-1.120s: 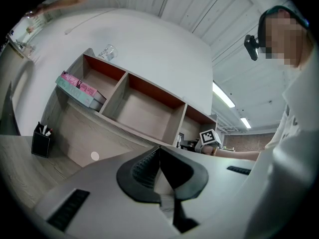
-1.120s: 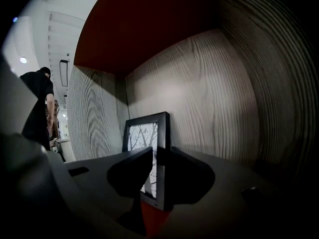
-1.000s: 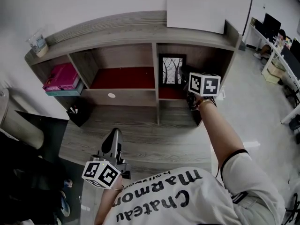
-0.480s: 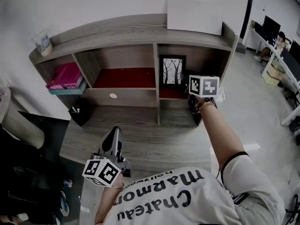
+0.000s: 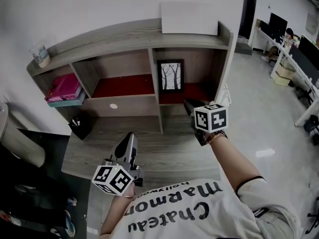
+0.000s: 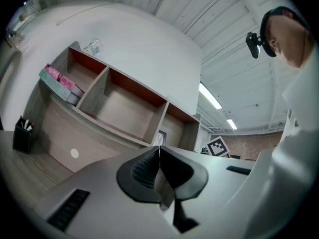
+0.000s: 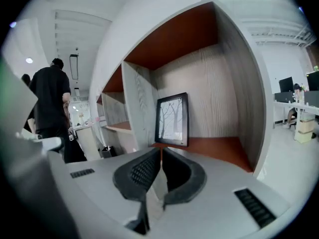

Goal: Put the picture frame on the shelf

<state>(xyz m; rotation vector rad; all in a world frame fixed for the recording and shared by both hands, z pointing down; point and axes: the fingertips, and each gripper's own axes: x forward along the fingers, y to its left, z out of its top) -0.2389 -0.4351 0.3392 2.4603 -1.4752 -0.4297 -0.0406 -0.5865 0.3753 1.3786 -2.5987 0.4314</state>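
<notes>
The black picture frame [image 5: 170, 75] with a tree print stands upright at the left of the shelf's right compartment [image 5: 199, 91], on its red floor. It also shows in the right gripper view, picture frame [image 7: 172, 119], straight ahead and apart from the jaws. My right gripper [image 5: 188, 103] hovers in front of that compartment, over the desk. Its jaws have just been closing and now meet with nothing between them, right gripper [image 7: 160, 151]. My left gripper [image 5: 130, 136] is shut and empty over the desk's near left, left gripper [image 6: 159, 148].
The grey wooden shelf [image 5: 124, 34] stands on a desk [image 5: 164, 148]. Pink books [image 5: 65, 87] lie in its left compartment. A white board [image 5: 189, 18] and a glass [image 5: 40, 51] sit on top. A black pen holder [image 5: 79, 127] stands at the desk's left. A person in black [image 7: 50, 108] stands further off.
My right gripper has drawn back out of the right compartment toward me and sunk a little. The left gripper has edged forward. The frame stays standing in the compartment.
</notes>
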